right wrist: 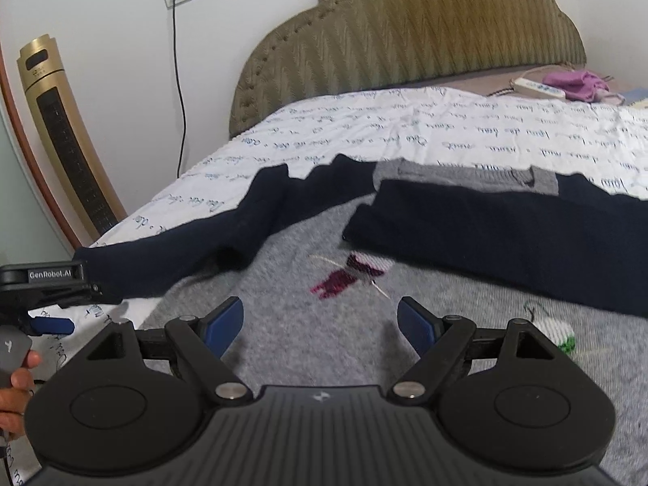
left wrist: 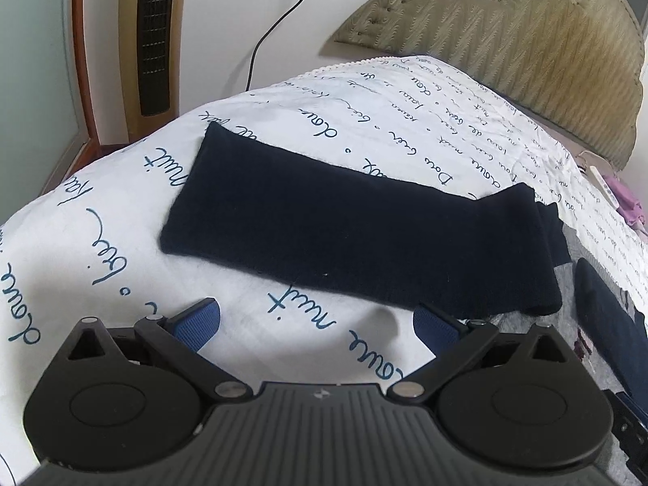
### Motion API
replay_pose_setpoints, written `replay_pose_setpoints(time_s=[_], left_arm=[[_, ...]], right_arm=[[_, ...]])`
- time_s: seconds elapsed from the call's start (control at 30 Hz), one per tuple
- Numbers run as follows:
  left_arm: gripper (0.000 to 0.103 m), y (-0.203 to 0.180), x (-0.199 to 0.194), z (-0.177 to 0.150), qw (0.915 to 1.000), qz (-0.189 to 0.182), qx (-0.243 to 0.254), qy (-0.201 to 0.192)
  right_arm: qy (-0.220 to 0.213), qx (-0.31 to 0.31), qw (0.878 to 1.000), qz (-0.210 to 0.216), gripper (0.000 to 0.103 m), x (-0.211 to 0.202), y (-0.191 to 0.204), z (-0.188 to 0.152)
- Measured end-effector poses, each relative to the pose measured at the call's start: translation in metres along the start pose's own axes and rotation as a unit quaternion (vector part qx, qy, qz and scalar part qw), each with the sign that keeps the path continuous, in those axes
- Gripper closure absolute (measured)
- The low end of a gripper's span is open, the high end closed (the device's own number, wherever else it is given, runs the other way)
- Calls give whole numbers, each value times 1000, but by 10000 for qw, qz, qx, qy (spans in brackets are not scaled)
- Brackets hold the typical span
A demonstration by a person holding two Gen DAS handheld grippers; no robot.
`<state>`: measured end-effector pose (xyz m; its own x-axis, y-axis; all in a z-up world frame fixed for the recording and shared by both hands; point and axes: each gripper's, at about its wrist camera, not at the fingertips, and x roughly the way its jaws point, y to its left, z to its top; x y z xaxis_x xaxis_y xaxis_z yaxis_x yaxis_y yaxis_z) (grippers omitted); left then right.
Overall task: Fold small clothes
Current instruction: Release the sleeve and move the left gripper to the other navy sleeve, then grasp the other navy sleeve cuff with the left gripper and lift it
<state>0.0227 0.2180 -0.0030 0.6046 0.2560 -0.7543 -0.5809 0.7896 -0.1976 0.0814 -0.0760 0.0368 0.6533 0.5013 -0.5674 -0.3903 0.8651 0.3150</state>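
Nearest in the left wrist view, the left gripper [left wrist: 318,322] hangs over the printed bedsheet [left wrist: 101,218] with its blue-padded fingers [left wrist: 198,324] spread wide apart and nothing between them. Just beyond them the sweater's navy left sleeve [left wrist: 324,227] lies flat and stretched out across the sheet, its far end joining the grey body at the right edge of that view. In the right wrist view, the right gripper [right wrist: 320,324] hovers over the grey sweater [right wrist: 283,324], fingers likewise apart and empty. The sweater lies spread on the bed, grey body toward the camera with a dark red knitted motif [right wrist: 344,277] ahead of the fingers. The right sleeve [right wrist: 506,235] is folded across the body, touching it. Farther back come the grey collar [right wrist: 465,176], more sheet, and the padded olive headboard [right wrist: 405,32]. A gold tower fan [right wrist: 69,137] stands beside the bed at left.
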Motion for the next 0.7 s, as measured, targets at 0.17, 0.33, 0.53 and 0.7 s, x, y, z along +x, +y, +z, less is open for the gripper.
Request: replay_pose_setpoints(time_s=[0.17, 0.33, 0.53, 0.7], left_arm=[[0, -2, 5, 1, 10000, 60, 8, -13], [0, -5, 8, 2, 9999, 125, 56, -33], [0, -8, 11, 2, 9998, 198, 82, -61], [0, -10, 13, 2, 9996, 242, 84, -74]], right_arm=[[44, 41, 10000, -2, 19, 1, -2, -5], [104, 77, 9999, -12, 19, 3, -3, -9], [102, 95, 9999, -44, 19, 5, -2, -13], [84, -37, 9999, -104, 19, 5, 2, -16]])
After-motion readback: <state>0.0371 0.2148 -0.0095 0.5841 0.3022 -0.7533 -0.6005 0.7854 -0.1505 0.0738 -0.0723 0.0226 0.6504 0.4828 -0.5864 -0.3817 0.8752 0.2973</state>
